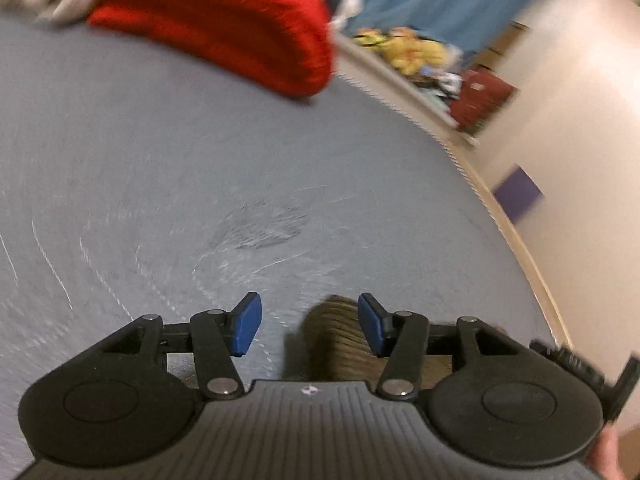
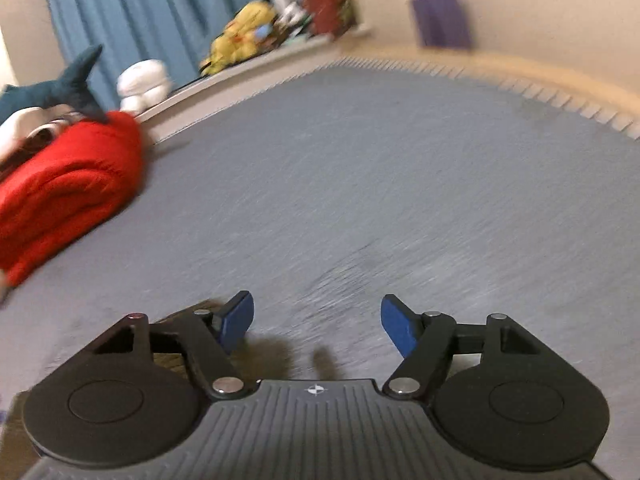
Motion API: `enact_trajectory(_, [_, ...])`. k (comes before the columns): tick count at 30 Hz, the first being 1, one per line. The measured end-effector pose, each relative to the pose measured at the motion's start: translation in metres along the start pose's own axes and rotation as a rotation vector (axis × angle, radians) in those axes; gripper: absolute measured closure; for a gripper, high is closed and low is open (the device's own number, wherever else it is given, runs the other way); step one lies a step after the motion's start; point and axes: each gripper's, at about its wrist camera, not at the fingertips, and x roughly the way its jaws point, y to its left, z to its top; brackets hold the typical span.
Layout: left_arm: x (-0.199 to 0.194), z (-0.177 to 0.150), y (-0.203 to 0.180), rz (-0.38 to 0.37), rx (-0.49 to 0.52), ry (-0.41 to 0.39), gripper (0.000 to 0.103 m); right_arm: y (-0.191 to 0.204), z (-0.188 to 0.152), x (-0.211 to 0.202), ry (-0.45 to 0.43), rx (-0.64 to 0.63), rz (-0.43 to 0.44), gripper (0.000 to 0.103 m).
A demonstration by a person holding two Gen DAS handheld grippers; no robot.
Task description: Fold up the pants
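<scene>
Both views blurred by motion. Left gripper (image 1: 310,322) poised over a grey bed sheet (image 1: 200,184), blue fingers (image 1: 248,324) apart and pressing on nothing. Olive-tan ribbed cloth (image 1: 336,340), seemingly the pants, lay on the sheet just below that gripper, close beside the right finger and partly hidden under the gripper body; contact could not be told. Right gripper (image 2: 316,322) likewise spread wide over bare grey sheet, fingers (image 2: 394,326) empty, only shadows between them. A sliver of brownish cloth (image 2: 200,306) peeked out behind the left finger in the right view; too little shown to name it surely. Red folded blanket (image 2: 68,184) sat far left on the bed, a plush shark (image 2: 76,88) and white plush (image 2: 144,84) beyond it. Blue curtain (image 2: 140,12) hung at the far wall, yellow plush (image 2: 240,40) on a ledge, purple square (image 2: 440,20) on the cream wall far right.
</scene>
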Motion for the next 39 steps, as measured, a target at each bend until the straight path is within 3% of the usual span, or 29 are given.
enact_trajectory(5, [-0.049, -0.03, -0.037, -0.068, 0.248, 0.011, 0.046, 0.001, -0.006, -0.05, 0.048, -0.099, 0.119, 0.03])
enact_trajectory(9, [-0.065, -0.077, -0.056, -0.052, 0.51, 0.099, 0.059, 0.007, -0.042, -0.087, 0.153, -0.277, 0.2, 0.03])
enact_trajectory(10, [-0.064, -0.095, -0.056, -0.044, 0.591, 0.159, 0.061, 0.008, -0.055, -0.091, 0.207, -0.316, 0.216, 0.03])
enact_trajectory(11, [-0.058, -0.111, -0.055, 0.011, 0.668, 0.23, 0.065, 0.007, -0.067, -0.092, 0.264, -0.351, 0.22, 0.03])
enact_trajectory(13, [-0.048, -0.146, -0.048, 0.193, 0.821, 0.343, 0.076, 0.004, -0.095, -0.092, 0.367, -0.431, 0.171, 0.029])
enact_trajectory(14, [-0.047, -0.157, -0.045, 0.256, 0.858, 0.378, 0.084, 0.002, -0.101, -0.098, 0.358, -0.444, 0.16, 0.029])
enact_trajectory(15, [-0.053, -0.163, -0.045, 0.258, 0.867, 0.372, 0.082, 0.003, -0.098, -0.106, 0.346, -0.453, 0.141, 0.028])
enact_trajectory(17, [-0.077, -0.159, -0.055, 0.245, 0.856, 0.296, 0.076, 0.007, -0.084, -0.129, 0.277, -0.427, 0.12, 0.028])
enact_trajectory(20, [-0.121, -0.144, -0.078, 0.29, 0.772, 0.126, 0.027, 0.022, -0.066, -0.175, 0.141, -0.38, 0.145, 0.027])
enact_trajectory(22, [-0.148, -0.138, -0.09, 0.298, 0.676, 0.034, 0.025, 0.034, -0.064, -0.203, 0.077, -0.37, 0.131, 0.018])
enact_trajectory(24, [-0.17, -0.137, -0.1, 0.295, 0.573, -0.007, 0.019, 0.044, -0.068, -0.222, 0.048, -0.359, 0.114, 0.005])
enact_trajectory(26, [-0.184, -0.142, -0.108, 0.32, 0.479, -0.038, 0.018, 0.054, -0.075, -0.238, 0.012, -0.337, 0.117, 0.001])
enact_trajectory(31, [-0.194, -0.144, -0.13, 0.341, 0.338, -0.087, 0.017, 0.078, -0.098, -0.243, -0.033, -0.337, 0.132, 0.001])
enact_trajectory(34, [-0.199, -0.152, -0.137, 0.347, 0.308, -0.14, 0.017, 0.084, -0.106, -0.246, -0.055, -0.356, 0.118, 0.001])
enact_trajectory(36, [-0.191, -0.152, -0.139, 0.361, 0.277, -0.081, 0.017, 0.088, -0.113, -0.245, -0.058, -0.356, 0.094, 0.001])
enact_trajectory(37, [-0.182, -0.15, -0.135, 0.331, 0.249, -0.064, 0.017, 0.09, -0.116, -0.245, -0.056, -0.352, 0.087, 0.001])
enact_trajectory(39, [-0.181, -0.154, -0.137, 0.307, 0.276, -0.078, 0.006, 0.097, -0.12, -0.239, -0.054, -0.372, 0.106, 0.001])
